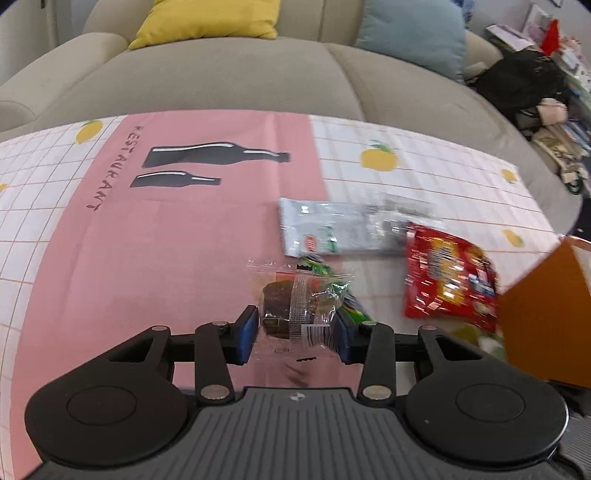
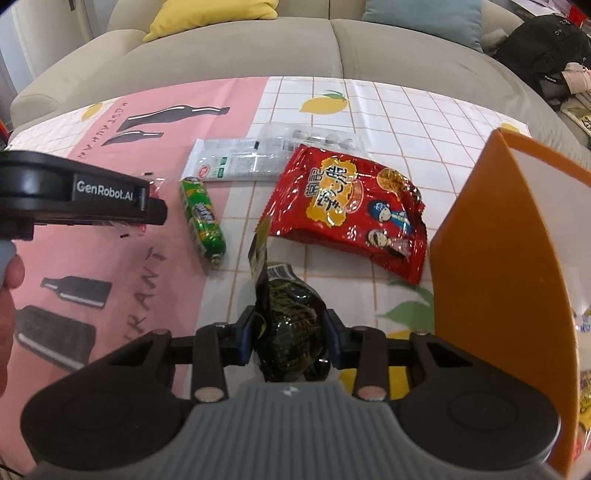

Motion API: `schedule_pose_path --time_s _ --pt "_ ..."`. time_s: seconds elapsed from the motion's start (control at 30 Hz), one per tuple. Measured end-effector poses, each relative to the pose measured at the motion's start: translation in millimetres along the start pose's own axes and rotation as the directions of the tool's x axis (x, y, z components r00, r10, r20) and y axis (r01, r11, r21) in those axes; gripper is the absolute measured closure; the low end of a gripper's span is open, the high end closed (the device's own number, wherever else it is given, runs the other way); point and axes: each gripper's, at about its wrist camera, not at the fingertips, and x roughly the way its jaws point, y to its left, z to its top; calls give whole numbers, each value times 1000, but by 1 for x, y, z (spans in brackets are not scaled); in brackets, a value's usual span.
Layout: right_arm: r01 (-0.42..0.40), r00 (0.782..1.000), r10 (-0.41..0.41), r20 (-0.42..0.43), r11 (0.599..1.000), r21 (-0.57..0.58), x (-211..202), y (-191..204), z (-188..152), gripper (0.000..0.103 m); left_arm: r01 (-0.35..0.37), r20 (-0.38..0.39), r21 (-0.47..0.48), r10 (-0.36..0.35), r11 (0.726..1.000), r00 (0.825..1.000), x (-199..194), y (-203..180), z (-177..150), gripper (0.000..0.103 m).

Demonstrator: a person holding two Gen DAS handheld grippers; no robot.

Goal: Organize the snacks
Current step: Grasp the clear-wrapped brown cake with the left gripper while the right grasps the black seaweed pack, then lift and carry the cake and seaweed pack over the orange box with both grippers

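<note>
A beige sofa point(image 2: 295, 48) with a yellow cushion point(image 1: 210, 20) and a blue cushion point(image 1: 413, 31) is seen behind the counter point(image 2: 406, 110), which is covered by a pink and white lemon-print cloth.

Left wrist view: the left gripper point(image 1: 297, 330) is seen with its jaws clamped on a clear-wrapped brown cake point(image 1: 291, 310), the blue pads pressing the wrapper at both sides. The view is blurred towards 3 o'clock.

Right wrist view: the right gripper point(image 2: 290, 334) is seen with its jaws clamped on a dark green packet point(image 2: 291, 325), which stands up between the pads.

Lying on the cloth, as noted from the right wrist view:
- a red snack bag point(image 2: 354, 206) at 1 o'clock of the held packet;
- a green sausage stick point(image 2: 203, 218) at 11 o'clock;
- a white sachet point(image 2: 236, 162) and a clear pack point(image 2: 314, 136) beyond these, at 12 o'clock.

An orange box point(image 2: 491, 258) stands at 3 o'clock, just beside the red snack bag. A hand point(image 2: 7, 295) is seen at 9 o'clock.
</note>
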Motion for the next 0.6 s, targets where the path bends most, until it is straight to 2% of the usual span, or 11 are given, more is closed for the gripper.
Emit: schedule_pose_path --time_s 0.33,0.6 --pt "-46 998 44 55 998 38 -52 -14 -11 67 82 10 -26 -82 996 997 -60 -27 -20 56" --pt "-122 983 108 146 989 87 -114 -33 -13 67 128 41 -16 -128 992 991 -101 -50 -24 56"
